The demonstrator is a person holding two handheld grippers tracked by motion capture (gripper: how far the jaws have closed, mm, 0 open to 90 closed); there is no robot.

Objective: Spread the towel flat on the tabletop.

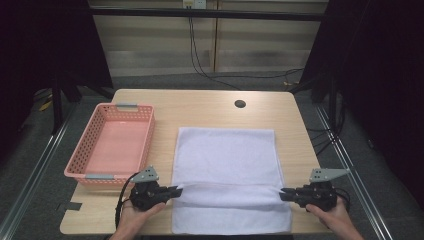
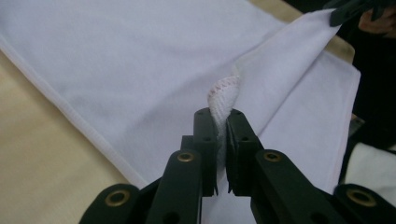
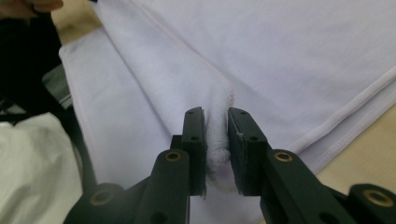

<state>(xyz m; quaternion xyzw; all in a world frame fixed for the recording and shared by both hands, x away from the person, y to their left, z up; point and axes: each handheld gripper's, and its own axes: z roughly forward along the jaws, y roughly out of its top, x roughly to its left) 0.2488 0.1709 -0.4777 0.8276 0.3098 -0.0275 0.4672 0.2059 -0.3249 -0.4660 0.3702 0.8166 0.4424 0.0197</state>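
Near the front edge of the table (image 1: 210, 100), the left hand-held gripper (image 1: 176, 190) and the right hand-held gripper (image 1: 283, 192) each pinch a side of the white towel (image 1: 227, 155).

One camera sits high up above the person's side of the table (image 1: 210, 102). It looks forward and down, from far enough to take in the whole tabletop and some floor behind it.

Two more cameras ride on the grippers. Each one looks along its own black jaws, very close to the white towel (image 1: 227, 165). The left gripper (image 1: 176, 190) camera looks across the towel toward the other hand. The right gripper (image 1: 284, 191) camera looks back the other way, though that far corner is dark and probably cut off.

All three views share the towel's folded edge.
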